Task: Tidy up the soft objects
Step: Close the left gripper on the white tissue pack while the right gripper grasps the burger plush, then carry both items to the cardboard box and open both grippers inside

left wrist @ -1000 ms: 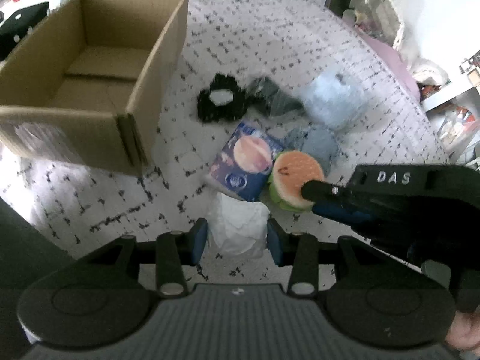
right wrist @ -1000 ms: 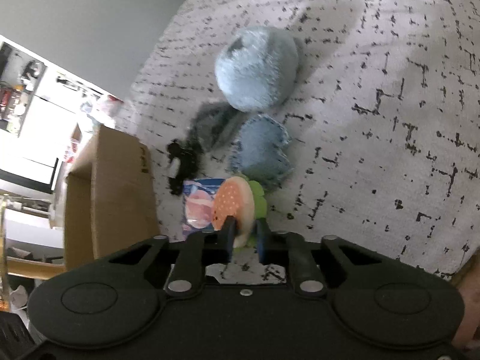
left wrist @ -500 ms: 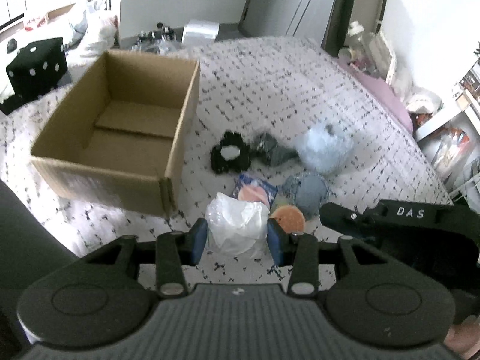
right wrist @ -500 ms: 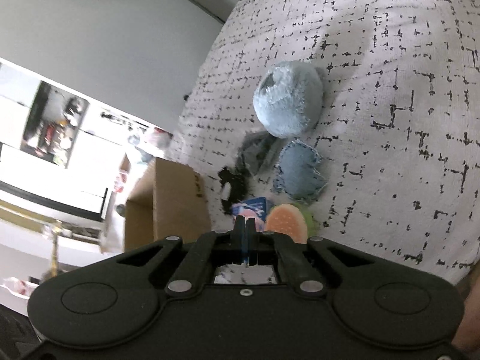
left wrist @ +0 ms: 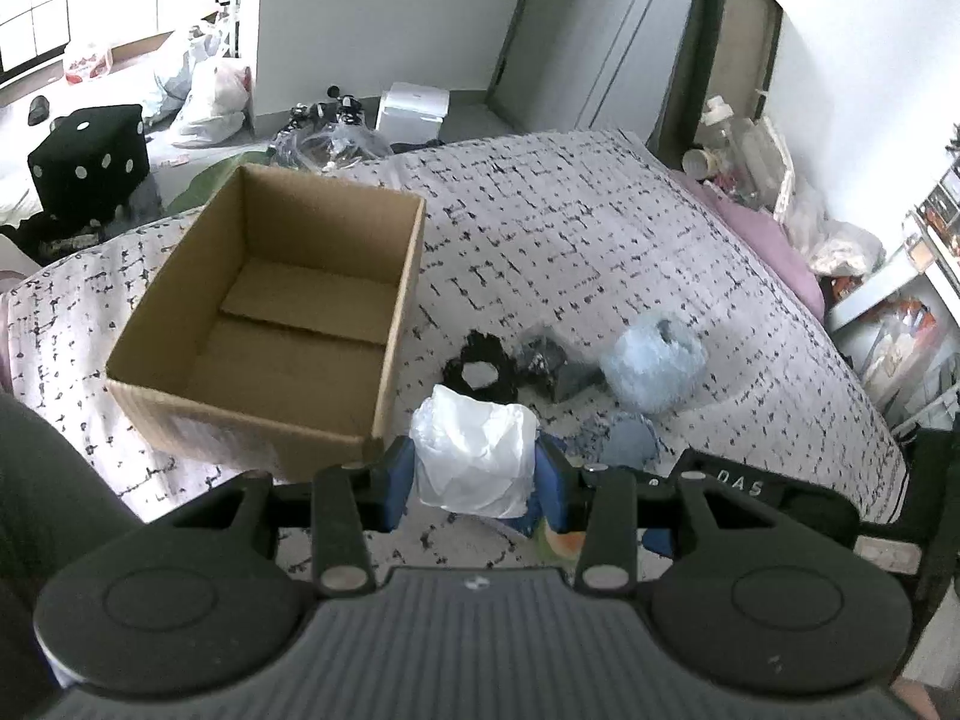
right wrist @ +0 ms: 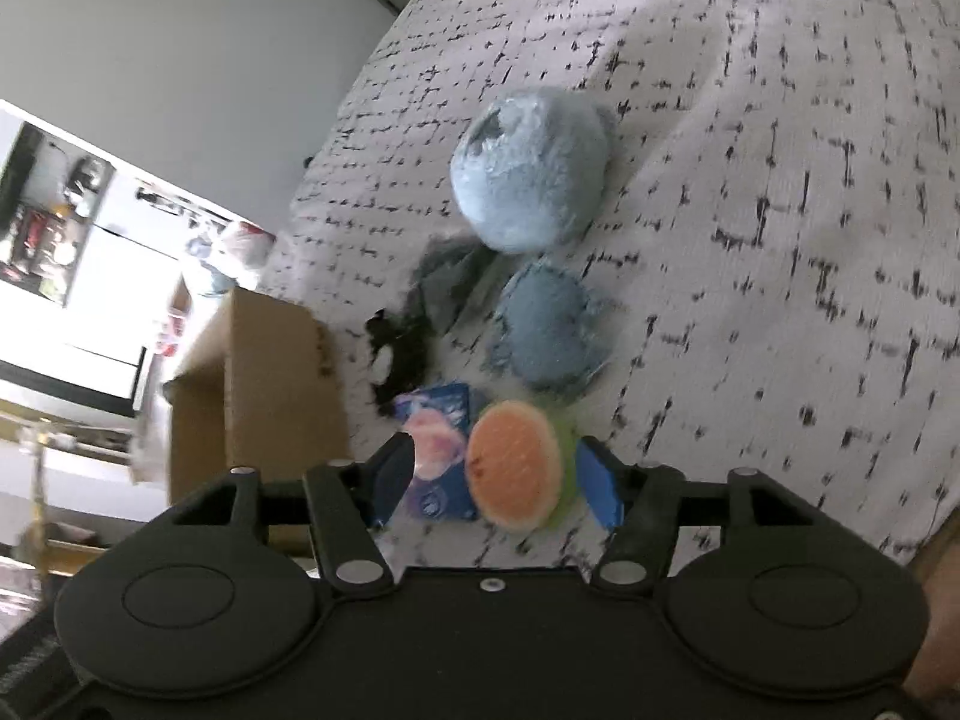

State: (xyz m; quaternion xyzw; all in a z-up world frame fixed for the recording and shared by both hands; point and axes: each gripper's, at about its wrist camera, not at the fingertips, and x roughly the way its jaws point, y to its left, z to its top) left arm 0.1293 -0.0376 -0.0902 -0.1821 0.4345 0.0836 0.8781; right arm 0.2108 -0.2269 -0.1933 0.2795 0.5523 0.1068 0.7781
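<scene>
L: my left gripper (left wrist: pixel 474 483) pinching white bundle (left wrist: pixel 474 459) beside cardboard box (left wrist: pixel 270 324) | R: my right gripper (right wrist: pixel 491 483) spread around burger plush (right wrist: pixel 515 471) | risk: right could snag blue packet (right wrist: pixel 435 462) too

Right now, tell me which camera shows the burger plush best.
The right wrist view: the burger plush lies unobstructed between the open right tongs, orange bun and green edge visible. In the left wrist view, only a sliver peeks from behind the left tongs, which grip the white bag.
</scene>
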